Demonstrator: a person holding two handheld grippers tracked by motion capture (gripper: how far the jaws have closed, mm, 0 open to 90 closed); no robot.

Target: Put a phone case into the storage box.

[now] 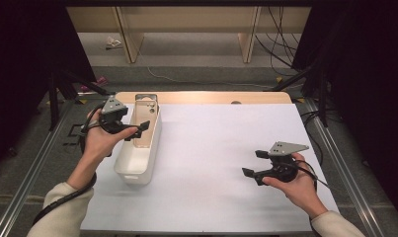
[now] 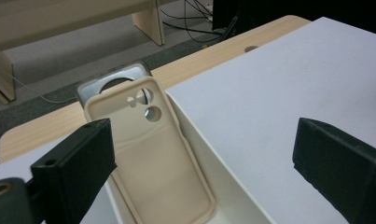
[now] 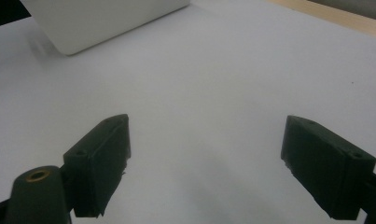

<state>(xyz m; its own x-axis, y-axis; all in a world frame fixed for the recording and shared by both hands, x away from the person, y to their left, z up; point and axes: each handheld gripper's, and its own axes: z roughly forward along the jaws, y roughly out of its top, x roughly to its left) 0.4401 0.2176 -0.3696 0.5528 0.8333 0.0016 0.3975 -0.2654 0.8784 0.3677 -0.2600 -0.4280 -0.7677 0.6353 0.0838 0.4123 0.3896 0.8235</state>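
Left tool [image 1: 132, 129] open w/ nothing gripped, over white bin [image 1: 149, 163] holding beige phone case [image 2: 162, 168]; right tool [image 1: 252, 164] open above tabletop [image 1: 211, 148].

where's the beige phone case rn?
The beige phone case leans inside the white bin at the table's left in the high view, its camera cutouts at the far end, in front of a second, grey case. The open left claw is beside it.

Lab: framed table [image 1: 211, 97], black curtains [image 1: 19, 59], cables [image 1: 280, 44]
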